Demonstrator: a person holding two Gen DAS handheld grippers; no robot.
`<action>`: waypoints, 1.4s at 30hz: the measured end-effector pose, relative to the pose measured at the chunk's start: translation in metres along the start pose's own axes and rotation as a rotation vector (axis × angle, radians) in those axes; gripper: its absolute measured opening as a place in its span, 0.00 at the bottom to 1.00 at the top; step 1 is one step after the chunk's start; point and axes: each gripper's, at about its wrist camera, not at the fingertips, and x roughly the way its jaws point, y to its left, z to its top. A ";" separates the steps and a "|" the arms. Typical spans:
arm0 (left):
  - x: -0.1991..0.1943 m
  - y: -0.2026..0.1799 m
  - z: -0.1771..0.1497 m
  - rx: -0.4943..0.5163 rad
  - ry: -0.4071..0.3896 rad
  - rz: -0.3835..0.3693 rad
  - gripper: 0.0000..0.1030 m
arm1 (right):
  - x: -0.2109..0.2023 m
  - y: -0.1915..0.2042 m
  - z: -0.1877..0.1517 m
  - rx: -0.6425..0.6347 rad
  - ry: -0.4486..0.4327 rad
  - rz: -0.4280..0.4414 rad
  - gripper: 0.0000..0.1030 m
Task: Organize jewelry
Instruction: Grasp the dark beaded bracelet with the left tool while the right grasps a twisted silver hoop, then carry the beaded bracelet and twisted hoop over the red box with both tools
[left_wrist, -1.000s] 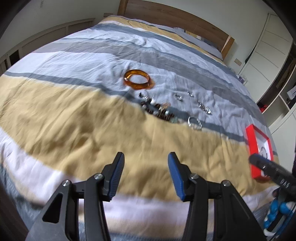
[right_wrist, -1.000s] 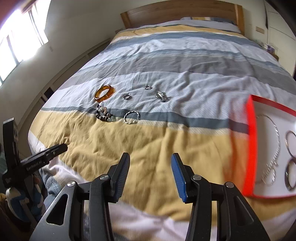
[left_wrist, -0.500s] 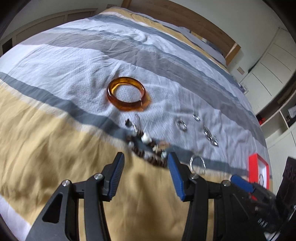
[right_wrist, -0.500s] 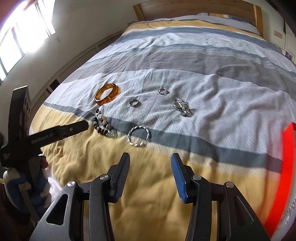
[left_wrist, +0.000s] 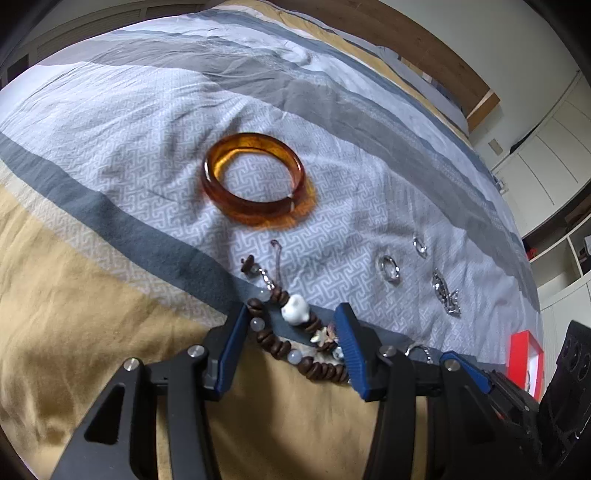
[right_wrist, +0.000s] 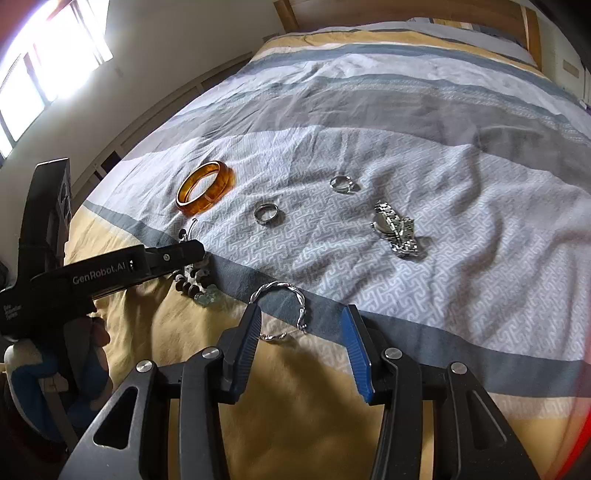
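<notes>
Blue-padded, the left gripper (left_wrist: 291, 341) is spreading open around the beaded bracelet (left_wrist: 295, 343) below the amber bangle (left_wrist: 255, 192), its right finger hiding some beads. The right gripper (right_wrist: 301, 338) is gaping around the twisted silver bangle (right_wrist: 282, 306).

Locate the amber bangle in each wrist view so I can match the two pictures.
Left wrist view: the amber bangle lies upper centre, flat on the pale patterned stripe.
Right wrist view: the amber bangle sits left of centre.
Shared landmark: the plain silver ring, to the bangle's right in both.
</notes>
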 end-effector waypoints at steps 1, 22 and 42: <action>0.001 -0.001 0.000 0.004 0.001 0.002 0.46 | 0.002 0.000 0.000 -0.002 0.001 0.001 0.43; 0.004 -0.006 -0.014 0.095 -0.046 0.062 0.15 | 0.005 0.008 -0.014 -0.013 -0.030 0.000 0.04; -0.110 -0.028 -0.043 0.152 -0.175 0.012 0.14 | -0.116 0.046 -0.040 -0.013 -0.183 -0.046 0.04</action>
